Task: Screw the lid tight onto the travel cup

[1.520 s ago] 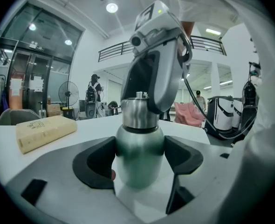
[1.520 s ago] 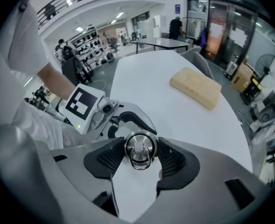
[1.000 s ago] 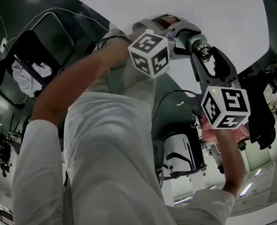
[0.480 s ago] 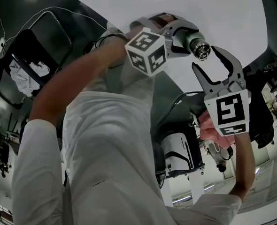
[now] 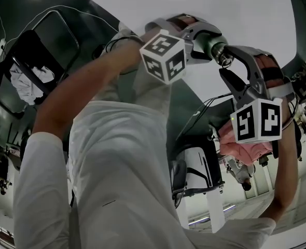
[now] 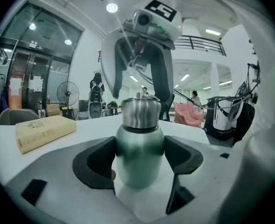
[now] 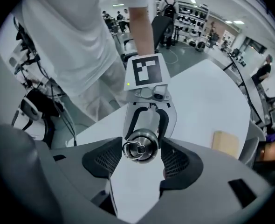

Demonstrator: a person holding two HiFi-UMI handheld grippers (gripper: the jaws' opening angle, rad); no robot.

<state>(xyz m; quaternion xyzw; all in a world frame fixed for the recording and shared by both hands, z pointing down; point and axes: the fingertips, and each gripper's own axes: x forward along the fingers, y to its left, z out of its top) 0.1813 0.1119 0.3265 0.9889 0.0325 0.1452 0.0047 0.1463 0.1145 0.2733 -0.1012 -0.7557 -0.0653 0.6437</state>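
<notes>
White tabletop [image 7: 207,97] fills the right of the right gripper view, with a busy open hall beyond it. At the centre of the left gripper view, the left gripper [image 6: 140,149] has its jaws clamped on the green-grey body of the travel cup [image 6: 138,160], with the table behind it. The right gripper [image 7: 141,149] sets its jaws narrow on the steel lid [image 7: 140,146], touching it only near the pad tips. That shallow hold on smooth round metal looks likely to slip under a twist, leaving the lid loose. If the lid sits crooked, the thread could cross and jam, and hard torque may spin the cup in the left jaws
</notes>
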